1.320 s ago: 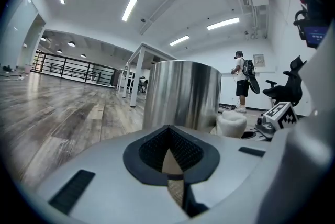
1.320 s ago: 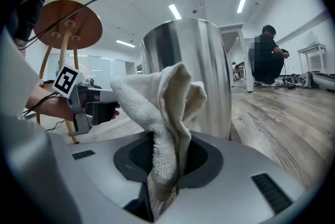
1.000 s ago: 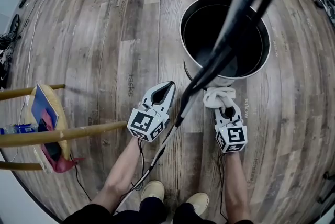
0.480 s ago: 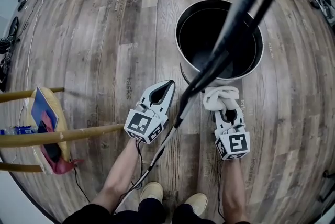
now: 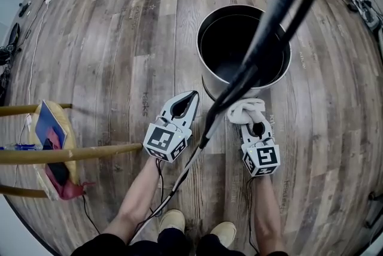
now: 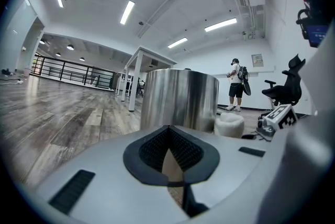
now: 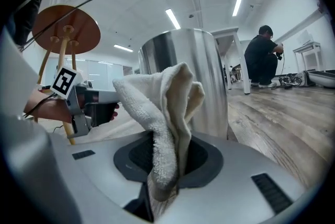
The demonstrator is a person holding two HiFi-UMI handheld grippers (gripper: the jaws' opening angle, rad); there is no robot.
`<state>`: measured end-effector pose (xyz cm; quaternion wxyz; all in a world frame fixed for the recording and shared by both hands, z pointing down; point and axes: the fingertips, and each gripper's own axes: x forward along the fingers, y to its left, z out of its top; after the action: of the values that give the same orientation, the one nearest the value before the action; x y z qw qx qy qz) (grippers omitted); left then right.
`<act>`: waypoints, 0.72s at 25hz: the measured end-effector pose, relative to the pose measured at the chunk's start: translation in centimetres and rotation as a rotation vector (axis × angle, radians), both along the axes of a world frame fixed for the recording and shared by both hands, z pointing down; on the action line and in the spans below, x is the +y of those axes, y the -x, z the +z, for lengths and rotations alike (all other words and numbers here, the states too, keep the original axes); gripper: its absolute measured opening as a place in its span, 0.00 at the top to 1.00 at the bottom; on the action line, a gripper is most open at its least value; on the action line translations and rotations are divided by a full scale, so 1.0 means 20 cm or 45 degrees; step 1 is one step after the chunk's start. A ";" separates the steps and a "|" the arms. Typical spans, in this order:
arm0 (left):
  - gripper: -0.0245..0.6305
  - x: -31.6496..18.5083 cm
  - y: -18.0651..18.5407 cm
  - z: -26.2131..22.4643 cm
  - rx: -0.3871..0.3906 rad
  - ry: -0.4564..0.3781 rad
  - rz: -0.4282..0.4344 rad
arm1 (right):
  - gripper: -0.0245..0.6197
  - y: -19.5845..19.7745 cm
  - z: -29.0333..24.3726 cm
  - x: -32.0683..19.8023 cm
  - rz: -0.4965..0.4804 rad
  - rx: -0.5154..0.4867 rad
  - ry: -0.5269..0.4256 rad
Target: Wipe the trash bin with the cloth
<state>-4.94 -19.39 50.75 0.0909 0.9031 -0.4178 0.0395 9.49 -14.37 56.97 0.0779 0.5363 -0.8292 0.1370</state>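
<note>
In the head view, a part of the rim and of the inside of the round shiny steel trash bin [image 5: 222, 51] is covered by a thick black pole [image 5: 281, 3]. The lower end of the white towelling cloth [image 7: 157, 102] is hidden between the jaws of the right gripper [image 5: 250, 122]. The wooden stool [image 5: 60, 156] is cut off by the left edge.

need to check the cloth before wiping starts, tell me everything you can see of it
The cloth is white terry towelling, thick and nubbly, bunched into soft folds. Its lower end is pinched between the shut jaws of the right tool, and the rest stands up loosely above them. It sits low, just in front of the shiny metal trash bin, near the foot of its wall; whether it touches the bin cannot be told.
</note>
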 end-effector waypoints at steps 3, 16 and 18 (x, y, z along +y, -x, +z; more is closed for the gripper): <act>0.97 0.01 0.02 0.04 -0.003 0.019 -0.004 | 0.82 -0.01 0.10 0.00 0.019 0.002 0.049; 0.97 0.06 0.07 0.10 -0.028 0.052 -0.017 | 0.82 0.00 0.15 0.03 0.032 -0.017 0.084; 0.97 0.08 0.07 0.09 -0.032 0.051 -0.011 | 0.82 -0.01 0.11 0.06 0.038 -0.031 0.071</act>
<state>-6.24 -17.77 52.59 0.1039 0.8988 -0.4218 0.0589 9.61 -13.09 59.25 0.0807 0.5444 -0.8179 0.1676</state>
